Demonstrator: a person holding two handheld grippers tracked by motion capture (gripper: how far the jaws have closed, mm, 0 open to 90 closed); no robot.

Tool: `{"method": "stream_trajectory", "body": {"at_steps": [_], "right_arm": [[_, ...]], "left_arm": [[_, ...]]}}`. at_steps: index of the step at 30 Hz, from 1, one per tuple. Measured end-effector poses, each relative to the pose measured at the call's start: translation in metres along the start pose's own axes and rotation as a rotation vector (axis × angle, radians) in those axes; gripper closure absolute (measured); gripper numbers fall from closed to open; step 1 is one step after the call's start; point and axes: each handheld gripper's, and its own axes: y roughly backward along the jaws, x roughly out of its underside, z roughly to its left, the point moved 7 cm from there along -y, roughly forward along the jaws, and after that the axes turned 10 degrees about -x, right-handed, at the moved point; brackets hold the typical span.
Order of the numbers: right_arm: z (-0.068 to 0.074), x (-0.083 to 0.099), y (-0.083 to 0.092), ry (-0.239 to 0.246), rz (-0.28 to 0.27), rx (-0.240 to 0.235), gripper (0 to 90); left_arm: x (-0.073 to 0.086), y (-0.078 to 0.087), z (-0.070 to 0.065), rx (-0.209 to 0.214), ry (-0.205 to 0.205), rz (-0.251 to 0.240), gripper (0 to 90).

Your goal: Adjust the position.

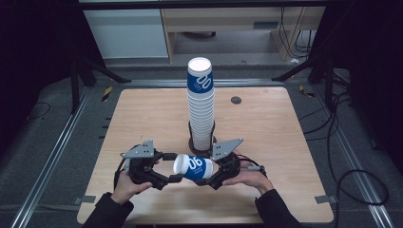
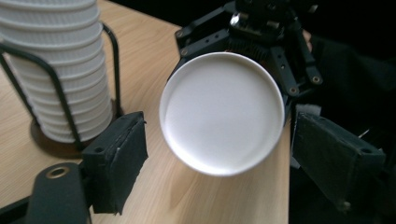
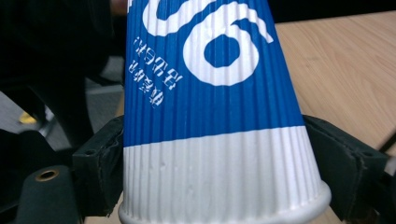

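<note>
Ribbed blue-and-white paper cup (image 1: pixel 193 167) is held sideways above the wooden table (image 1: pixel 266 128), clamped near its rim by the right gripper (image 1: pixel 212 179) for handover, while the left gripper (image 1: pixel 167 181) is kept apart around its base, near the wire-racked cup stack (image 1: pixel 201 102).

Blue-and-white ribbed paper cup (image 3: pixel 212 116): matt, finely corrugated wall; smooth white base (image 2: pixel 222 112) with a faint sheen. Tall stack of white ribbed paper cups (image 1: pixel 201 111), at 12 o'clock from it, in a black wire holder (image 2: pixel 60 93). Pale wooden bench (image 1: pixel 142 114): smooth, grained, satin. Black tool pads (image 2: pixel 116 163): rough, cloth-like.
</note>
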Motion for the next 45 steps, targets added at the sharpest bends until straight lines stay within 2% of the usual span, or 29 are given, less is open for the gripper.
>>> {"method": "stream_trajectory", "body": {"at_steps": [3,4,7,13,17,23,32,38,45], "right_arm": [[-0.003,0.006,-0.002,0.013,0.065,0.037,15.6],[-0.003,0.007,-0.003,0.015,0.079,0.038,15.6],[-0.003,0.013,-0.011,0.025,0.135,0.042,15.4],[0.001,0.024,-0.029,0.04,0.238,0.022,15.5],[0.005,0.027,-0.036,0.05,0.266,-0.001,15.6],[0.007,0.028,-0.038,0.061,0.276,-0.017,15.7],[0.007,0.027,-0.037,0.05,0.274,-0.016,13.4],[0.002,0.02,-0.028,0.046,0.222,0.024,8.8],[-0.005,0.006,-0.007,0.031,0.108,0.085,7.2]], "left_arm": [[0.006,-0.002,0.003,-0.011,-0.017,0.066,13.7],[0.009,-0.004,0.004,-0.022,-0.022,0.092,13.7],[0.02,-0.014,0.004,-0.012,-0.037,0.183,12.8],[0.038,-0.03,-0.001,-0.004,-0.098,0.314,12.7],[0.046,-0.036,-0.005,0.023,-0.117,0.357,14.5],[0.049,-0.038,-0.009,0.062,-0.135,0.371,25.0],[0.048,-0.037,-0.008,0.064,-0.142,0.348,26.5],[0.044,-0.031,-0.001,0.039,-0.119,0.316,26.8],[0.04,-0.022,0.009,0.008,-0.091,0.277,26.7]]}}
